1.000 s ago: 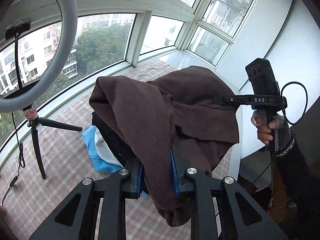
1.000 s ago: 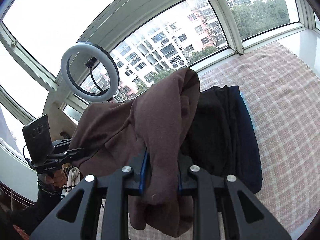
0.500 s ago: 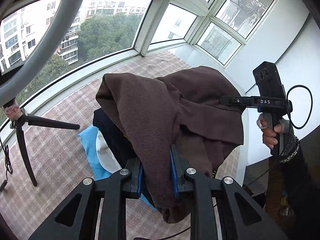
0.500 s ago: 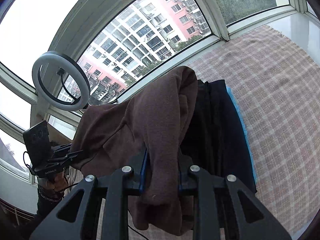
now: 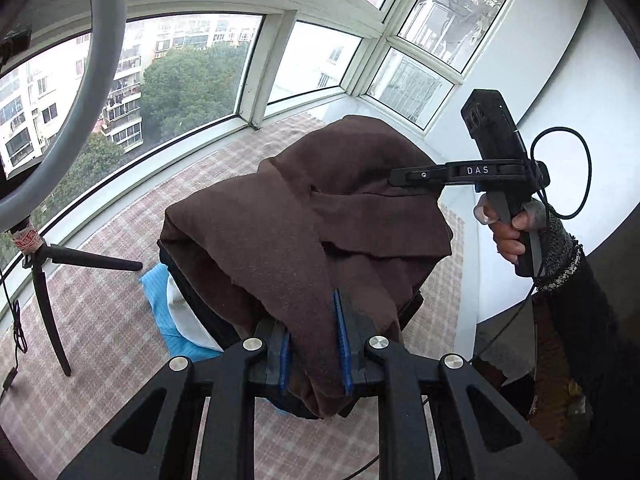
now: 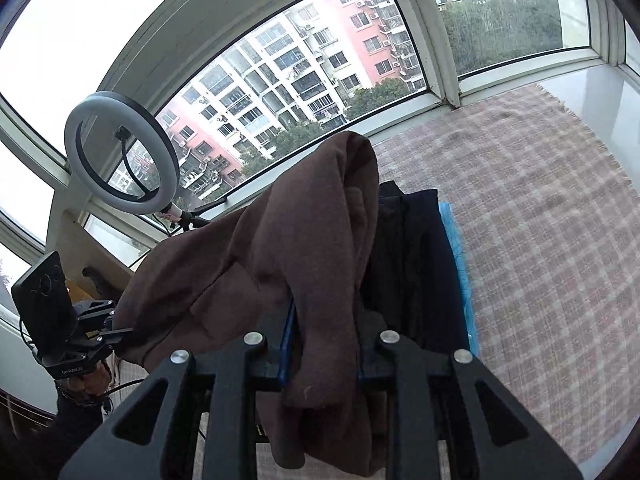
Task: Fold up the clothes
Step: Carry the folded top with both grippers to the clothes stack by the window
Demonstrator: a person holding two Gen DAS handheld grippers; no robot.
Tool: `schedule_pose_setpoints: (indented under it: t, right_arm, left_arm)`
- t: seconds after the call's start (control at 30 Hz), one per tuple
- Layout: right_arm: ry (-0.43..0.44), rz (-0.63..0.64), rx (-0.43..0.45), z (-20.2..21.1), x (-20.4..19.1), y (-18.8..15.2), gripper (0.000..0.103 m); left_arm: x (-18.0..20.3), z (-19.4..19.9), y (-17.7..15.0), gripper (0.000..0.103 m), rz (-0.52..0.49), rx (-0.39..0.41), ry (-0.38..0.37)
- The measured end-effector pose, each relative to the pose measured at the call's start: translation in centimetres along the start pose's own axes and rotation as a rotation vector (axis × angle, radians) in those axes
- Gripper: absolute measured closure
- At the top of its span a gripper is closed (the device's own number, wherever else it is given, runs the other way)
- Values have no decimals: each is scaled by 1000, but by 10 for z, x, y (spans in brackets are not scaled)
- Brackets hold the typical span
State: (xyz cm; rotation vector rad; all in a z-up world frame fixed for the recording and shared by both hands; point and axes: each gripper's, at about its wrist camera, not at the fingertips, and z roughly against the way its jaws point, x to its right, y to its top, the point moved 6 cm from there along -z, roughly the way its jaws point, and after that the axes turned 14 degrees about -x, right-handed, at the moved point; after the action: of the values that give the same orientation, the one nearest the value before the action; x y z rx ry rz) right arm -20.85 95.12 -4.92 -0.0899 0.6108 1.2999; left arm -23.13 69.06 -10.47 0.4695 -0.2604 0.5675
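The left gripper (image 5: 314, 344) and right gripper (image 6: 326, 344) are each pinching an end of the brown garment (image 5: 304, 216), which is hanging slung between them, long axis hand to hand, just above the dark folded stack (image 6: 416, 272) on the checked cloth (image 6: 540, 220).

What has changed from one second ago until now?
Both grippers, the left and the right, carried the brown garment lower, toward the folded stack on the checked cloth. Nothing was let go: both stay clamped on the garment.
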Motion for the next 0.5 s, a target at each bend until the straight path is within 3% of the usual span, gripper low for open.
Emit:
schedule_pose_setpoints:
  t: [0.17, 0.27, 0.33, 0.43, 0.5]
  right_arm:
    - [-90, -46, -93, -54, 48, -4, 77]
    - [-81, -92, -116, -60, 66, -10, 71]
    - [-103, -73, -62, -32, 63, -12, 69]
    - [-267, 12, 69, 21, 46, -10, 69]
    - [-271, 97, 147, 40, 24, -3, 70]
  left_arm:
    - [-32, -52, -5, 84, 59, -93, 16]
    - [-41, -58, -18, 82, 111, -126, -40]
    - [-38, -35, -23, 82, 84, -94, -7]
    - [-31, 7, -14, 82, 29, -4, 63]
    - [-27, 24, 5, 81, 8, 58, 91]
